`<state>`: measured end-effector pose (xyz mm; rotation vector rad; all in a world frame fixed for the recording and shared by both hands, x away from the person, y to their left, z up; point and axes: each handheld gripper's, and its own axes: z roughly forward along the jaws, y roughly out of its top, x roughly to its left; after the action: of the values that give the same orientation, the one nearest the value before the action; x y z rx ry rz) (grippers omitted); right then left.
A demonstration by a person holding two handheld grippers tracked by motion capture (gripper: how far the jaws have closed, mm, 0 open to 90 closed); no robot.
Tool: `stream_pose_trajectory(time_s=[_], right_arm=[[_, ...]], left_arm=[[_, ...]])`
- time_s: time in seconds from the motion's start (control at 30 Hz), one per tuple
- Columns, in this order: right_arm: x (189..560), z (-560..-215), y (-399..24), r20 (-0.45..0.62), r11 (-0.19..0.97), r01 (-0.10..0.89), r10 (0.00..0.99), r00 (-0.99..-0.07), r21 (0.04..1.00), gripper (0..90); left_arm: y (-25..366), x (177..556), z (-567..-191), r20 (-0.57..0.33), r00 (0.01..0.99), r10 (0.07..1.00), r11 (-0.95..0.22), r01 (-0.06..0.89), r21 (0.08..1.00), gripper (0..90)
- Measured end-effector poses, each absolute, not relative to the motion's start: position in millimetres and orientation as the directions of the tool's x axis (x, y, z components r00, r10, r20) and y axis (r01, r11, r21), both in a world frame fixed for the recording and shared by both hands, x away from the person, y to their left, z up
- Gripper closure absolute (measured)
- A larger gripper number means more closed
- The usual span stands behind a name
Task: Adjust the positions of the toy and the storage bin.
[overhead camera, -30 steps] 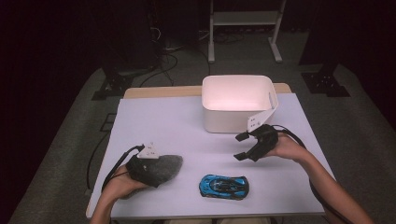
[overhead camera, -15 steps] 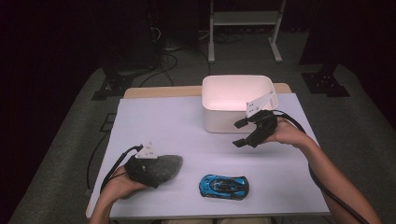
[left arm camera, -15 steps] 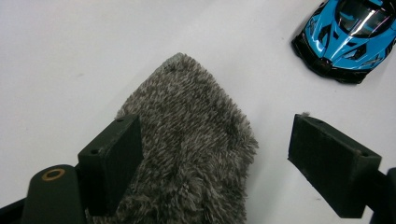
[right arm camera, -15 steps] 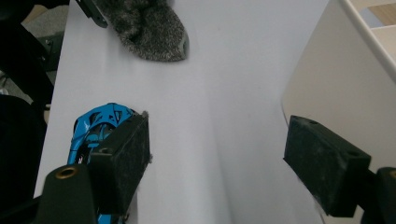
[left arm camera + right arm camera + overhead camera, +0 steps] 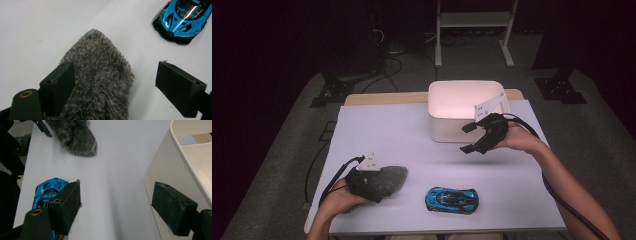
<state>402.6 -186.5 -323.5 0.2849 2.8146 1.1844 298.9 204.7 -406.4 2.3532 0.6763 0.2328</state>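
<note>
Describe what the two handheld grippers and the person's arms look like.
Both the left gripper and right gripper are black, each with two blocky fingers faced with dark foam pads. Each carries a grey three-cornered plate on top and trails a black cable. The person's forearms are bare, no sleeves in view.

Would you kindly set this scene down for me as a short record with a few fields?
surface: white table
left gripper: jaws open, grey fuzzy sock lying between them on the table
right gripper: open, empty, held above the table beside the bin
white bin: at the far side of the table
blue toy car: near the front edge, apart from both grippers
</note>
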Motion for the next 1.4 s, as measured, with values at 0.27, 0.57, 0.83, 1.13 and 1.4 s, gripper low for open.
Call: stream_pose_trajectory(time_s=[0.27, 0.57, 0.83, 1.13, 1.4], right_arm=[[412, -314, -185, -0.009, 0.693, 0.137, 0.202, -0.979, 0.708, 22.1], [427, -297, -181, -0.033, 0.708, 0.123, 0.201, -0.979, 0.695, 22.1], [451, -292, -182, -0.05, 0.73, 0.132, 0.222, -0.974, 0.67, 23.7], [472, -312, -183, -0.025, 0.756, 0.166, 0.235, -0.972, 0.634, 36.2], [480, -322, -178, 0.003, 0.771, 0.185, 0.231, -0.973, 0.609, 47.2]], left_arm=[[205, 299, -406, -0.014, 0.853, 0.522, -0.645, 0.406, 0.647, 13.1], [208, 300, -405, -0.023, 0.847, 0.531, -0.631, 0.414, 0.656, 11.8], [208, 301, -406, -0.029, 0.845, 0.534, -0.633, 0.422, 0.648, 11.1], [207, 303, -409, -0.032, 0.843, 0.538, -0.635, 0.43, 0.642, 11.1], [209, 304, -407, -0.04, 0.839, 0.543, -0.625, 0.435, 0.648, 11.2]])
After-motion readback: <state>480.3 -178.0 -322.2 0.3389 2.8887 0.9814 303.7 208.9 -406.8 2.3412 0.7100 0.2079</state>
